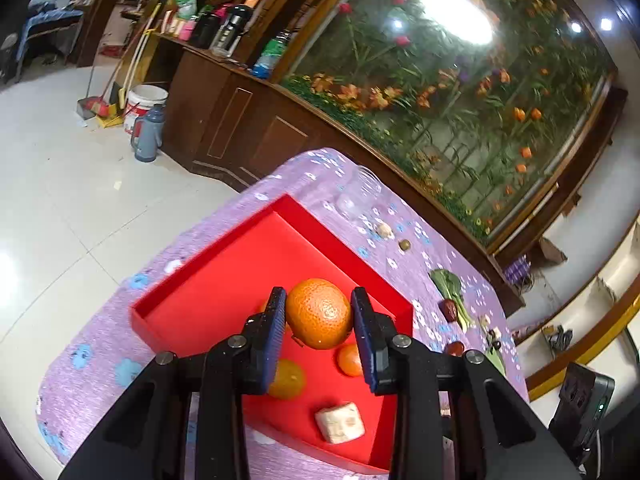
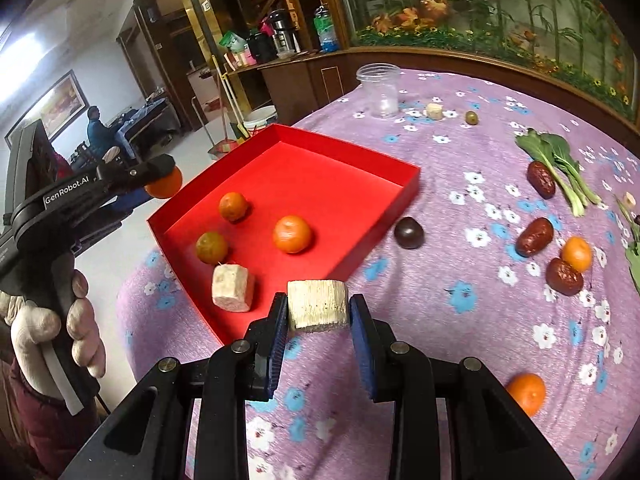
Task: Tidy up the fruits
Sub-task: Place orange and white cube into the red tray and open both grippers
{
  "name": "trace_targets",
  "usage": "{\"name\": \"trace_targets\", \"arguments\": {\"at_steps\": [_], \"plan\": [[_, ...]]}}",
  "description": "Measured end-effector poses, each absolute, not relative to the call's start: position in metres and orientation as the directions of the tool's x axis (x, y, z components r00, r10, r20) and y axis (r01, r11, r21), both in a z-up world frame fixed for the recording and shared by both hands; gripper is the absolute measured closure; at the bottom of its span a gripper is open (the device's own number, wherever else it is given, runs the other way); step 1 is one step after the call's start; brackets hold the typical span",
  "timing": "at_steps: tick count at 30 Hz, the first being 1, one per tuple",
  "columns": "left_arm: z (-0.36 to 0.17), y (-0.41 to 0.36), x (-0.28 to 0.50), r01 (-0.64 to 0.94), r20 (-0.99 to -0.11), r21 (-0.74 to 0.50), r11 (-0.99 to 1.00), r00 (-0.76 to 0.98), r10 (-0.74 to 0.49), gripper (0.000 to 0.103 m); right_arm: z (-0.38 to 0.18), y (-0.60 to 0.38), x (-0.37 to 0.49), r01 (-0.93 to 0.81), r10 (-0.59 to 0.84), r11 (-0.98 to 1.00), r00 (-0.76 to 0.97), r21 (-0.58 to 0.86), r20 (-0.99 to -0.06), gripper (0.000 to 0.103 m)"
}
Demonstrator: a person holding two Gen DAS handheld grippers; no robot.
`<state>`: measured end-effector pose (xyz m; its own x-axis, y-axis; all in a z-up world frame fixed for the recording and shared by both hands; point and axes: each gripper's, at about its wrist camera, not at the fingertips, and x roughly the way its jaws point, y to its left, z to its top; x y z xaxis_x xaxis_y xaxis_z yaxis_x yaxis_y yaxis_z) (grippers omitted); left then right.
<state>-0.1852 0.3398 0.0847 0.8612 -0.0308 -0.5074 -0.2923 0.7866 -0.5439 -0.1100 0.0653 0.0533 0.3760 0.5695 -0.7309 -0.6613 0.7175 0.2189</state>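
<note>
The left gripper (image 1: 319,312) has its fingers (image 1: 276,322) clamped on an orange (image 1: 319,314), held above the red tray (image 1: 224,280). Below those fingers, in the tray, lie three small oranges and a pale cube (image 1: 340,422). The right gripper (image 2: 318,312) has its fingers (image 2: 362,332) pinched on a pale block (image 2: 317,304), just off the tray's near corner over the counter (image 2: 460,340). Right of these fingers lie dates (image 2: 534,237) and two oranges; ahead, a dark fruit (image 2: 409,233).
</note>
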Motion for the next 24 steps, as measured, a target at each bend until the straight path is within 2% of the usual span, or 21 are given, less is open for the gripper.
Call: {"name": "trace_targets", "arguments": {"at_steps": [20,21,24], "plan": [[0.047,0.363,-0.166,-0.35,-0.57,-0.564,0.748,0.821,-0.046,0.071,0.031,0.135,-0.101,-0.709,0.539,0.684,0.329,0.175,-0.776,0.068],[0.046,0.364,-0.166,-0.351,-0.571,-0.565,0.747,0.82,-0.046,0.068,0.03,0.137,-0.1,-0.71,0.537,0.683,0.327,0.172,-0.778,0.068],[0.045,0.366,-0.164,-0.351,-0.565,-0.574,0.74,0.824,-0.047,0.051,0.027,0.139,-0.098,-0.708,0.54,0.683,0.324,0.18,-0.777,0.067]]}}
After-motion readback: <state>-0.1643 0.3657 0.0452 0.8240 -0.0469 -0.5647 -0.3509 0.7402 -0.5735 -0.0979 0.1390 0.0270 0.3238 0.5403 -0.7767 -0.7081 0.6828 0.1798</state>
